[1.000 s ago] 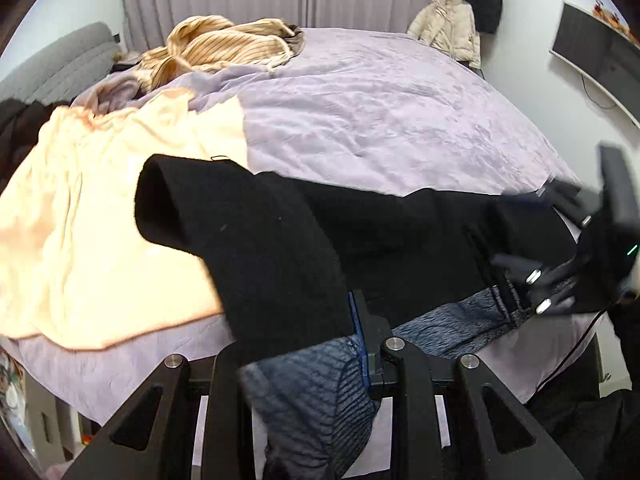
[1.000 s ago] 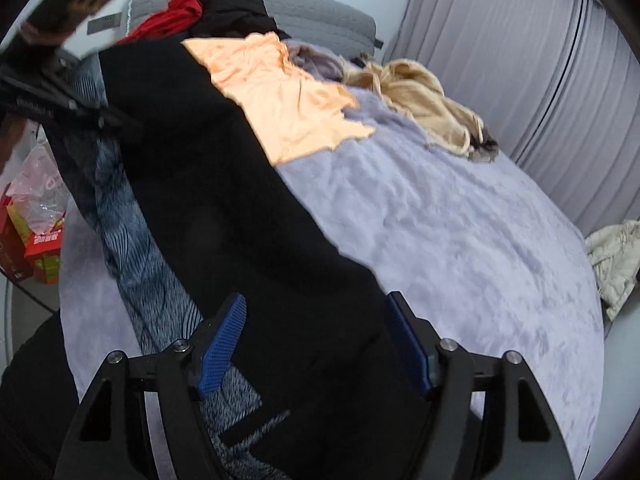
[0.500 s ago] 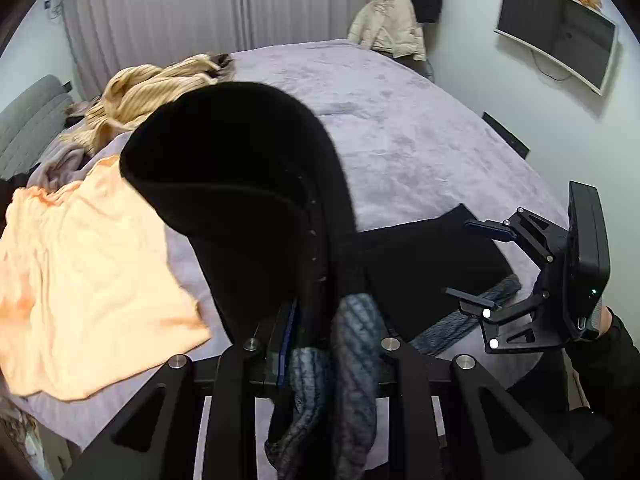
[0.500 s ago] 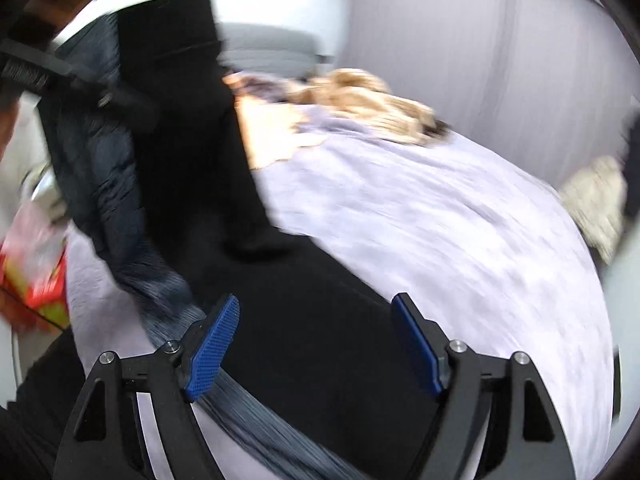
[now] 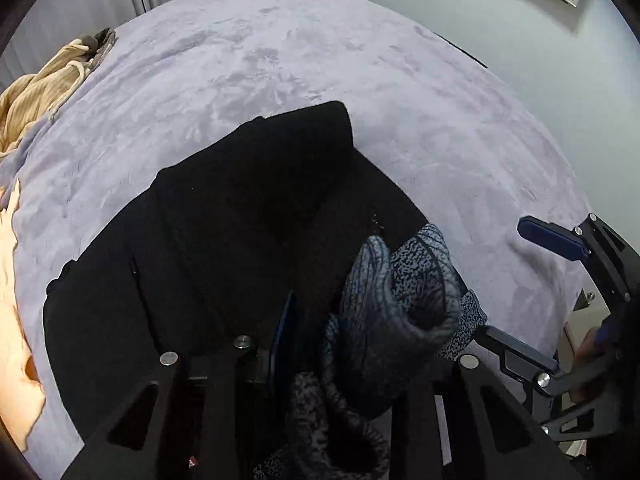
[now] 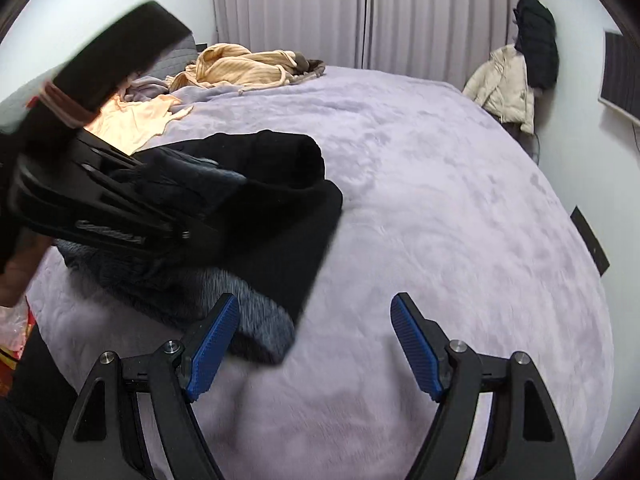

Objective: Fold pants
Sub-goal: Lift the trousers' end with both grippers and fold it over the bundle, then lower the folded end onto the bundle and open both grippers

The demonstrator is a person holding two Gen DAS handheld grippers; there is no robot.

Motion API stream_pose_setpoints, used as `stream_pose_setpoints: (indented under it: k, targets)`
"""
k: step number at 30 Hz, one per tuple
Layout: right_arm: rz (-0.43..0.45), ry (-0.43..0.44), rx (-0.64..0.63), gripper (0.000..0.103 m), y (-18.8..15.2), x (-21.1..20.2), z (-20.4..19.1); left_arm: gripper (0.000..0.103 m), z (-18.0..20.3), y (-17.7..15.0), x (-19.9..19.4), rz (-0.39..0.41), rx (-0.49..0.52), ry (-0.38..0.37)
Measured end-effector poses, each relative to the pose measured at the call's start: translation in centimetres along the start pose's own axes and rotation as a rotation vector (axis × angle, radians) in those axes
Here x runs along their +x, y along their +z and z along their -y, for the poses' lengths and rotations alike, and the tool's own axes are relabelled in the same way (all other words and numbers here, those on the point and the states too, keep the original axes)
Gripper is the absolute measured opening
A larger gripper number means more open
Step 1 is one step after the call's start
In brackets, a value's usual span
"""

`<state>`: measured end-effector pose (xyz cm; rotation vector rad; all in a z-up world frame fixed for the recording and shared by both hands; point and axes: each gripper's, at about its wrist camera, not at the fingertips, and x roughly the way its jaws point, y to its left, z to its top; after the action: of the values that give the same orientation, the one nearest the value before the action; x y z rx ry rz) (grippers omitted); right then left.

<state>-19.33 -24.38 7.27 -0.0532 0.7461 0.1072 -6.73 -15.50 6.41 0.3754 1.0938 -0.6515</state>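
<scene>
Near the front edge of a bed (image 6: 440, 200) covered by a lilac plush blanket, black pants (image 5: 240, 220) with a grey patterned waistband lie doubled over on themselves. One fold looks done: the upper layer rests on the lower one, with a rounded fold edge toward the middle of the bed. The bundle is still loose and uneven, so smoothing and probably another fold remain.

From the left wrist view, the left gripper (image 5: 316, 344) sits low over the pants with the grey waistband (image 5: 400, 300) bunched between its fingers. Its jaws are opening with that cloth still between them, though whether the pads still press on it is hidden by the fabric. This view also shows the right gripper (image 5: 520, 284) at the right edge of the bed, beside the pants.

From the right wrist view, the right gripper (image 6: 316, 344) has its blue-padded fingers spread wide and holds nothing; the near corner of the pants lies just beyond its left finger. Only this view shows the folded bundle from the side, a peach garment (image 6: 136, 118) and a tan striped garment (image 6: 244, 66) near the far left corner, and jackets (image 6: 520, 68) hanging by the wall.
</scene>
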Motion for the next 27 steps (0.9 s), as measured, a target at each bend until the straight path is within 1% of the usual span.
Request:
stream_pose_setpoints:
  k: [1,2,3,4,5,6,7,8,9,10,11,12,13,14,15,17,18,20,21,22,23,24,25,26,27]
  targets:
    - [-0.002,0.005,0.006,0.081,-0.3,-0.1,0.2,0.043,0.1,-0.1,-0.5,0.013,0.003,-0.004]
    - [-0.002,0.011,0.016,0.081,-0.5,-0.4,0.4,0.054,0.4,-0.3,-1.0,0.015,0.0,-0.027]
    - [-0.002,0.028,0.037,0.081,-0.6,-0.5,0.8,0.061,0.2,-0.3,-1.7,0.014,-0.014,-0.059]
    - [-0.004,0.048,0.058,0.081,-0.7,-1.1,1.2,0.075,-0.1,-0.5,-2.7,0.015,-0.054,-0.109]
    - [-0.007,0.07,0.083,0.081,-0.4,-1.2,1.7,0.084,-0.6,-0.7,-3.6,0.033,-0.088,-0.154]
    - [-0.003,0.093,0.121,0.081,-0.2,-1.3,2.3,0.088,-1.1,-1.1,-5.0,0.065,-0.122,-0.209]
    - [0.006,0.111,0.153,0.083,-0.4,-1.1,3.3,0.098,-1.5,-1.5,-6.5,0.098,-0.143,-0.245]
    - [0.016,0.135,0.186,0.084,-0.5,-0.9,4.1,0.103,-1.9,-1.9,-7.7,0.131,-0.156,-0.252]
    - [0.03,0.177,0.235,0.084,-0.1,-1.0,4.6,0.103,-2.3,-2.3,-8.6,0.161,-0.165,-0.241]
    - [0.041,0.222,0.271,0.084,0.1,-0.9,5.0,0.103,-3.0,-2.9,-9.6,0.191,-0.172,-0.214]
    - [0.051,0.258,0.297,0.084,0.0,-1.0,4.9,0.103,-3.7,-3.4,-10.1,0.205,-0.184,-0.175]
    - [0.062,0.312,0.328,0.084,0.4,-0.9,4.8,0.103,-4.6,-4.0,-10.2,0.214,-0.208,-0.136]
    - [0.058,0.352,0.342,0.084,0.6,-0.4,4.4,0.103,-5.8,-4.6,-9.8,0.21,-0.24,-0.091]
    - [0.046,0.373,0.345,0.084,1.1,0.0,3.9,0.103,-6.9,-5.0,-9.1,0.198,-0.277,-0.037]
    - [0.03,0.387,0.339,0.084,1.5,0.7,3.1,0.103,-8.2,-5.6,-8.2,0.179,-0.322,0.022]
    - [0.002,0.388,0.301,0.084,2.1,2.1,1.0,0.103,-10.4,-7.1,-6.5,0.144,-0.396,0.092]
    - [-0.008,0.392,0.277,0.084,2.3,2.6,0.1,0.103,-11.0,-7.6,-6.0,0.14,-0.418,0.1]
    - [-0.023,0.403,0.252,0.085,2.8,3.6,-1.4,0.103,-12.1,-8.7,-5.4,0.152,-0.458,0.067]
    - [-0.021,0.405,0.245,0.084,3.1,3.9,-2.0,0.103,-12.2,-9.0,-5.2,0.158,-0.464,0.065]
    - [-0.005,0.414,0.227,0.074,3.6,4.0,-2.7,0.103,-12.1,-9.0,-5.0,0.159,-0.456,0.073]
    - [0.006,0.42,0.208,0.041,4.0,4.0,-3.2,0.103,-11.8,-8.8,-4.7,0.155,-0.441,0.092]
    - [-0.002,0.395,0.191,0.031,4.5,4.4,-3.6,0.103,-11.7,-8.5,-4.7,0.148,-0.435,0.112]
    - [-0.018,0.377,0.187,0.028,4.8,4.6,-3.7,0.103,-11.8,-8.3,-4.6,0.146,-0.441,0.117]
    - [-0.034,0.369,0.189,0.025,5.1,4.9,-3.7,0.103,-11.9,-8.0,-4.7,0.144,-0.452,0.103]
    - [-0.046,0.378,0.194,0.023,5.4,4.8,-3.5,0.103,-12.1,-7.9,-4.8,0.137,-0.463,0.093]
